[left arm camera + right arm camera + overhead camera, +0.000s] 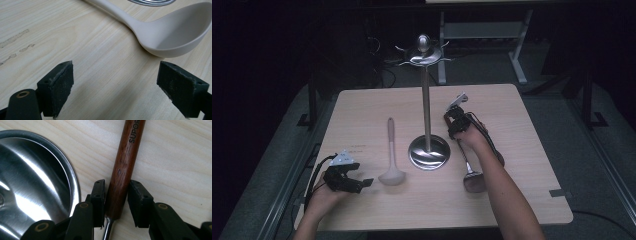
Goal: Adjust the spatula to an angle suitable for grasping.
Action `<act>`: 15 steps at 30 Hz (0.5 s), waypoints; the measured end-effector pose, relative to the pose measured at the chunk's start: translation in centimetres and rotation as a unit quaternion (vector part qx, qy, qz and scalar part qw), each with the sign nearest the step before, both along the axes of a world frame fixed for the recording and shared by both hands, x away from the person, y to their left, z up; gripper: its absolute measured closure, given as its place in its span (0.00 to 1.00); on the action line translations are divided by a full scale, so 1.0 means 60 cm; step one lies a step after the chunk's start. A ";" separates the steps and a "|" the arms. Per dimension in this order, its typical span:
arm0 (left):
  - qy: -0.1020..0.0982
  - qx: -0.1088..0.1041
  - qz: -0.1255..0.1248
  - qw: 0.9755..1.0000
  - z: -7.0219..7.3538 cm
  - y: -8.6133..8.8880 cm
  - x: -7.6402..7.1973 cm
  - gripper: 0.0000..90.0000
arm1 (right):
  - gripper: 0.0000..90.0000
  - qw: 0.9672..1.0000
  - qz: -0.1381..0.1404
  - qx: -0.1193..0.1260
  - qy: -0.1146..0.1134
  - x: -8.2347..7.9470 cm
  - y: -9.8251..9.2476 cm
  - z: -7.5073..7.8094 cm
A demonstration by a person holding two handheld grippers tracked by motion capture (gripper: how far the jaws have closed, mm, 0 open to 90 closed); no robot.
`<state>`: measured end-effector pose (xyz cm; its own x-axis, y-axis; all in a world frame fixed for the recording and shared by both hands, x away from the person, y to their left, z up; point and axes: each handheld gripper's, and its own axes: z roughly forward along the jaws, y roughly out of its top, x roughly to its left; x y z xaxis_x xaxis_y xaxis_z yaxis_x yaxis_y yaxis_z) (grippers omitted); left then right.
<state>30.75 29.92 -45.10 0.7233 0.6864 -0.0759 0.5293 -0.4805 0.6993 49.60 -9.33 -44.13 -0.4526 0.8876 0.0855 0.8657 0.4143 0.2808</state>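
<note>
While lying flat, two ladles [391, 155], one stand [428, 150]

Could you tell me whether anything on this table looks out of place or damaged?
Nothing looks damaged or spilled. The hanging stand has bare hooks, while the pale ladle and the wooden-handled utensil lie flat on the table. The right tongs straddle that handle.

The one readable marking is dark lettering running lengthwise along the brown wooden handle [122, 170] in the right gripper view. It reads "SUPOR", and the top edge of the picture cuts it off there, so the word may carry on. In the high view, a faint dark line on the table [522, 200] near the pale ladle's handle is too small to read.
</note>
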 end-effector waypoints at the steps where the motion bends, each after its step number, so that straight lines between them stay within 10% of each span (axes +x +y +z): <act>1: 0.001 -0.001 0.001 1.000 0.000 0.000 0.000 0.15 | 0.74 1.000 -0.006 -0.004 0.000 0.000 0.005 0.000; 15: 0.001 0.004 -0.002 1.000 0.000 0.002 0.000 0.15 | 0.79 0.998 -0.046 -0.041 0.020 0.005 0.020 0.003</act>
<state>30.75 30.05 -45.07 0.7256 0.6844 -0.0721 0.5287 -0.4873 0.6951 49.91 -8.11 -43.98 -0.3673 0.9297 0.0267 0.9106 0.3536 0.2140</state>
